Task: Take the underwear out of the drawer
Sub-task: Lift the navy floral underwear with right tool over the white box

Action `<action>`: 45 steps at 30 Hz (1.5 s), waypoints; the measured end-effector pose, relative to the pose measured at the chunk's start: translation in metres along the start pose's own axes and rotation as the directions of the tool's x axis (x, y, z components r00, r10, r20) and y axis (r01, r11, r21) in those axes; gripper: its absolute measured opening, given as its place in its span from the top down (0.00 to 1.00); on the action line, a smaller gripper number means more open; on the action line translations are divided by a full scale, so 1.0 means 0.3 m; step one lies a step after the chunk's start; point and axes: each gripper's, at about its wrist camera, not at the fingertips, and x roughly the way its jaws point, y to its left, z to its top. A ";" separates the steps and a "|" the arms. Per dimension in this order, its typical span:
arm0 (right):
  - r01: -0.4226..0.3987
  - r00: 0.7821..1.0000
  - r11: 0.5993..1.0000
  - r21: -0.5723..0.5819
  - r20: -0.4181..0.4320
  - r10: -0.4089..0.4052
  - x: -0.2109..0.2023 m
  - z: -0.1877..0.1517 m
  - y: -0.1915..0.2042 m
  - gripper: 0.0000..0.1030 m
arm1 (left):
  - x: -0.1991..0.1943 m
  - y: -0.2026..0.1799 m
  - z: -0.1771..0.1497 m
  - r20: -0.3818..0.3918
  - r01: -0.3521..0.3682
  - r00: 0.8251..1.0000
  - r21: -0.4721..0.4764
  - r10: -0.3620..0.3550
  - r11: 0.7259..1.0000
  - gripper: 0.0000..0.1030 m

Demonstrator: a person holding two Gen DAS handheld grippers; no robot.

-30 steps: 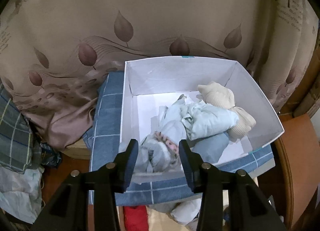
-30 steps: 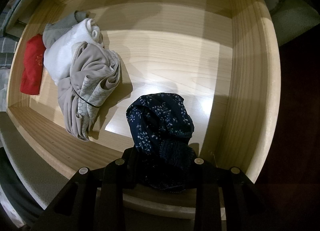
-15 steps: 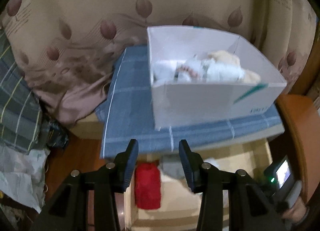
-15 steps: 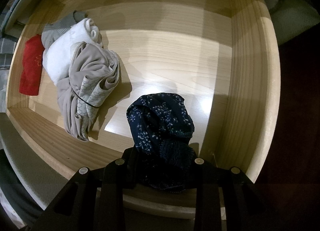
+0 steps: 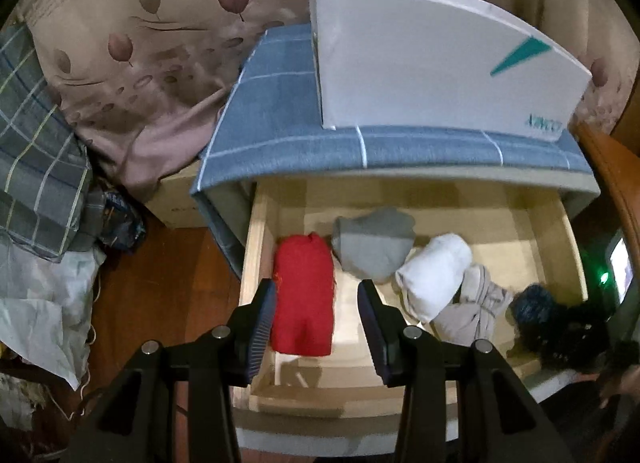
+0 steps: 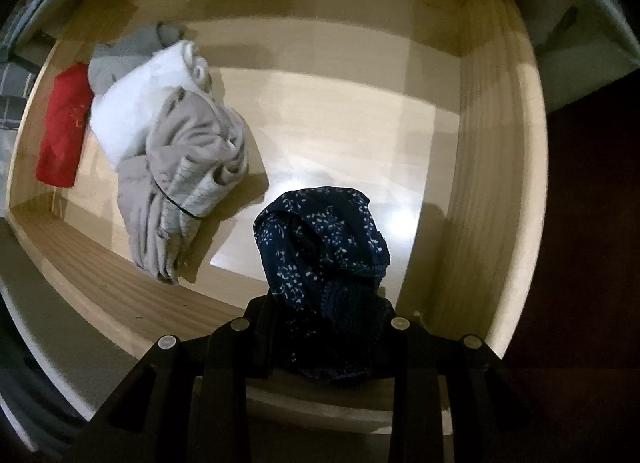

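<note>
Your right hand-held gripper (image 6: 324, 327) is pinching the navy patterned underwear (image 6: 320, 247) at the drawer's (image 6: 472, 191) right end; lift it clear next. Your left hand-held gripper (image 5: 316, 315), spread and empty, frames the red underwear (image 5: 303, 295): lower, then close.

1. A white cardboard box (image 5: 440, 63) with a teal triangle mark stands on a blue checked cloth (image 5: 280, 119).
2. Left of the box, a beige leaf-patterned curtain (image 5: 152, 43) hangs.
3. Further left of the box, a plaid fabric (image 5: 36, 167) lies above a white plastic bag (image 5: 44, 311).
</note>
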 end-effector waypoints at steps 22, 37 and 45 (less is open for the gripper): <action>-0.062 0.902 0.998 0.023 0.429 0.046 -0.486 0.014 -0.010 0.72 | -0.008 0.177 -0.057 -0.024 0.017 0.999 -0.117 -0.020 0.993 0.58; -0.057 0.764 0.998 0.028 0.645 0.025 -0.944 0.331 0.016 0.72 | 0.019 0.107 -0.052 0.006 -0.015 1.000 -0.141 0.016 0.990 0.58; -0.029 0.791 0.996 0.084 0.612 -0.029 -0.877 0.523 0.010 0.72 | 0.036 0.154 -0.068 -0.013 -0.017 1.000 -0.222 0.014 0.975 0.58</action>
